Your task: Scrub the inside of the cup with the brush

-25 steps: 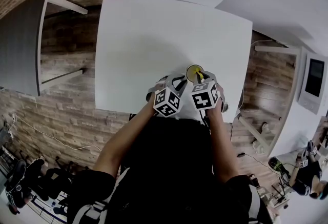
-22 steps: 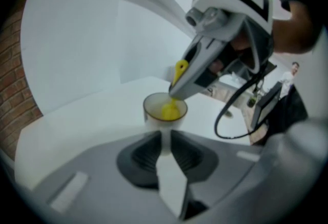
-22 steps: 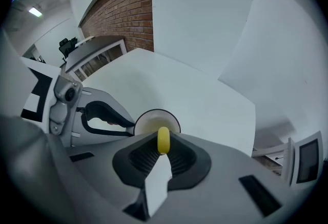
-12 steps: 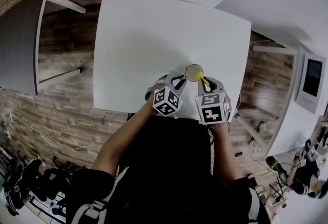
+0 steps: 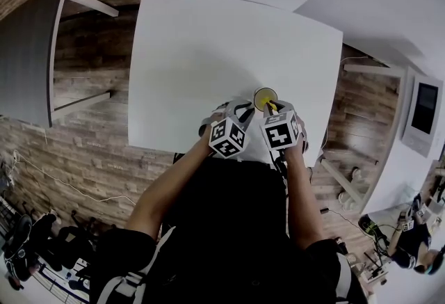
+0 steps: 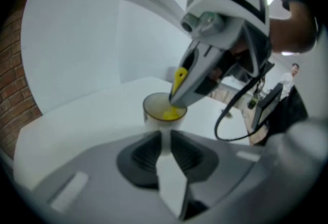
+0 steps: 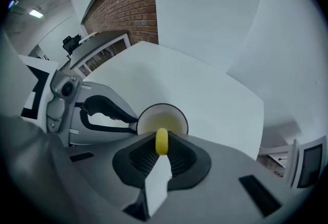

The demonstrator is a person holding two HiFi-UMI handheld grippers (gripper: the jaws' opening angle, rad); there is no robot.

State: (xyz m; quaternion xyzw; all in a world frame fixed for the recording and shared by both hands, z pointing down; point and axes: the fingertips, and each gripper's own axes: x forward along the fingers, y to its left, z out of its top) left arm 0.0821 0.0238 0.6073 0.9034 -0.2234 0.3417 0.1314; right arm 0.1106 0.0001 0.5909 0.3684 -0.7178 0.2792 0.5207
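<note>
**White cup** (image 5: 264,97): stands upright near the front edge of the white table (image 5: 208,52), just ahead of both grippers. **Left gripper** (image 6: 165,135): jaws closed on the cup's white outer side, below the rim. **Right gripper** (image 7: 161,147): tilted steeply downward over the cup's mouth, jaws clamped on the handle of the yellow brush (image 7: 161,141). The brush's yellow head sits inside the cup, low against its pale inner wall.
</note>
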